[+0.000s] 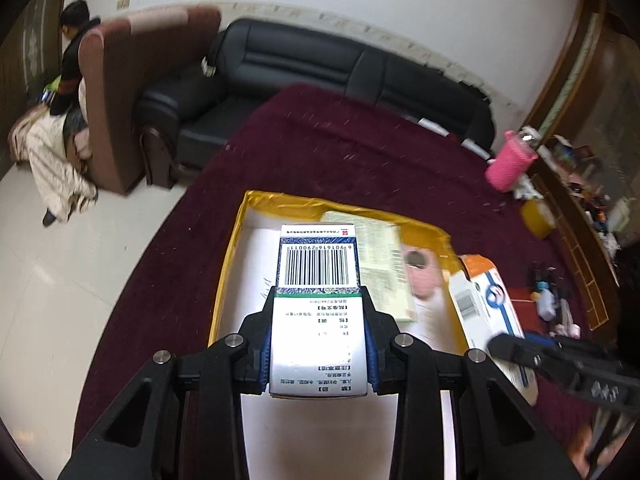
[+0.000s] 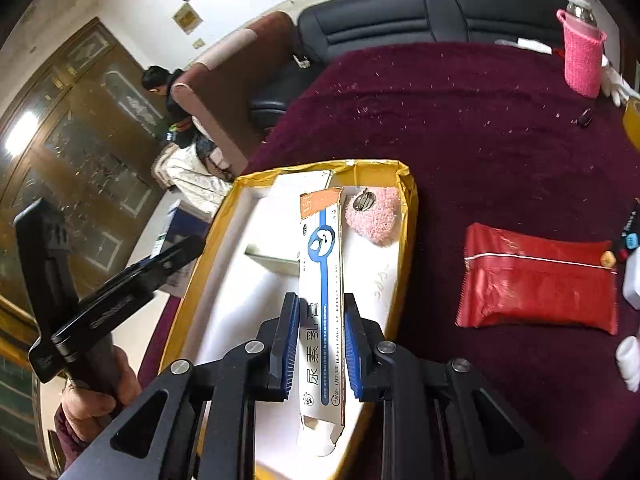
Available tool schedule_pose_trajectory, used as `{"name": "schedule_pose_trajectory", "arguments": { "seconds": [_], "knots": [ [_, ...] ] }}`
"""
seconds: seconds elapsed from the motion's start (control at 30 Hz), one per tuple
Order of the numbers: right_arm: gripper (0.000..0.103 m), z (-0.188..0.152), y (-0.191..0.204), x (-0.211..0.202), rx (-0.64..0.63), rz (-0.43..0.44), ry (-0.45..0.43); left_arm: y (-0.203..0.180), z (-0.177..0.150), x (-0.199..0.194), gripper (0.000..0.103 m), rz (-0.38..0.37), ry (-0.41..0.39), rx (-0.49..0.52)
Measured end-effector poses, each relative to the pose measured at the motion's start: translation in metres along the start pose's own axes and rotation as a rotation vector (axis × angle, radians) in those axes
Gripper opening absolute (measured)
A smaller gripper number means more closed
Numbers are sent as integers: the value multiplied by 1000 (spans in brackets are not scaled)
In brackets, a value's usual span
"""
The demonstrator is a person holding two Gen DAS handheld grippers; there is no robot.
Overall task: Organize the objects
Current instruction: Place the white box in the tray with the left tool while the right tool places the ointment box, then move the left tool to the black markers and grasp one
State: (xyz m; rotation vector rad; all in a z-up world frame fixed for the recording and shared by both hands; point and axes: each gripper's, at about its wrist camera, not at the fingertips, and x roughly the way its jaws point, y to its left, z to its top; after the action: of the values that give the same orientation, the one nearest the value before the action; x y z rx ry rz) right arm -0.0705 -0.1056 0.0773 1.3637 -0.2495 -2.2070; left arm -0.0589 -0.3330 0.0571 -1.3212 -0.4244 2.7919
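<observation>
Two grippers work over a yellow-rimmed tray with a white floor, which sits on a dark red, fuzzy tablecloth.

Seen from the left wrist, the left gripper is clenched on a barcoded medicine box, its blue pads pressing the box's two long sides. The box is white with a green band and printed text, and it is held above the tray's near-left part. Beyond it in the tray lie a pale yellowish carton and a pink fluffy hair clip with a metal clasp on top. The clip rests just beside the carton, toward the tray's far right corner.

Seen from the right wrist, the right gripper grasps a long white ointment box with an orange end and a blue figure along its face. One end flap is open at the camera side. This box reaches out over the tray's middle; whether it touches the floor of the tray I cannot tell.

Outside the tray, to its right, a red pouch lies flat on the cloth. A bottle in a pink knitted sleeve stands well apart at the table's far edge. Behind the table is a black leather sofa.
</observation>
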Motion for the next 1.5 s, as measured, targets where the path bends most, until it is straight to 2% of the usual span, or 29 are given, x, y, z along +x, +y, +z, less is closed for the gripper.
{"name": "schedule_pose_trajectory", "arguments": {
  "seconds": [0.3,0.37,0.5,0.57,0.63,0.67,0.8,0.87,0.93,1.07,1.13,1.23,1.33,1.4,1.5],
  "knots": [
    [23,6,-2,46,-16,-82,63,19,11,58,33,32,97,-50],
    [23,6,-7,53,-4,-97,75,17,15,60,34,35,87,-41],
    [23,8,-14,61,21,-99,85,16,16,57,54,6,73,-51],
    [25,9,-13,61,15,-113,79,12,17,51,59,0,59,-51],
    [28,9,-11,60,11,-139,68,11,16,42,73,-15,50,-58],
    [29,9,-12,59,20,-142,62,11,16,38,77,-19,43,-66],
    [41,6,-10,55,15,-123,43,9,13,14,81,-28,12,-81],
    [47,4,-5,47,-10,-128,16,8,9,4,82,-29,4,-86],
    [63,2,-1,34,-31,-135,-18,5,3,-7,84,-21,-7,-76],
    [76,-5,0,-6,-84,-161,-104,-7,-14,-35,85,14,-35,-19],
    [88,-10,-5,-27,-109,-193,-135,-21,-27,-53,85,63,-78,50],
    [95,-20,-25,-54,-135,-273,-158,-47,-43,-78,85,96,-142,174],
    [95,-29,-63,-76,-85,-347,-146,-83,-56,-97,89,17,-169,284],
    [95,-32,-95,-92,-6,-372,-142,-107,-60,-102,89,-73,-165,326],
    [95,-35,-137,-129,132,-399,-181,-138,-62,-96,90,-149,-140,358]
  ]
}}
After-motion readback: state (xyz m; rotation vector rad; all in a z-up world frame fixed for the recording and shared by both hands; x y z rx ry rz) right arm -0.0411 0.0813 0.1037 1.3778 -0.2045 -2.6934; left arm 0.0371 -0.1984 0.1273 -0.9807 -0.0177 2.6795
